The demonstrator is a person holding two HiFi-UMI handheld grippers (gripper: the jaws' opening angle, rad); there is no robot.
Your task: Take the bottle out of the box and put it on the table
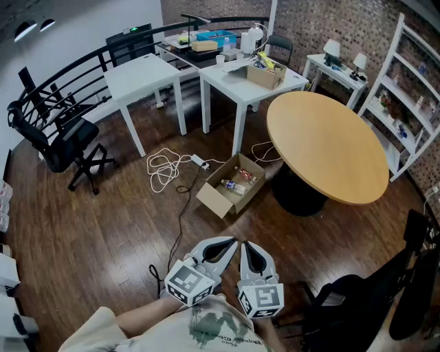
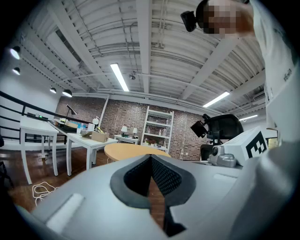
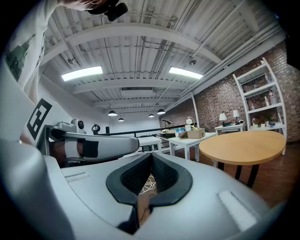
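Head view alone: bottle [image 1: 229, 184], seemingly boxed

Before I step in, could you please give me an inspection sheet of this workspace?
Surface: round wooden table, top bare.
Job's things: open cardboard box on the floor beside the table; bottle lying inside with other items.
Clutter: smaller box and oddments on the white tables.
Grippers: left tongs and right tongs shut, empty, close to the person's chest.
Cables: white coil and black lead on the floor near the box.
Surroundings: office chair, white shelf, brick wall.
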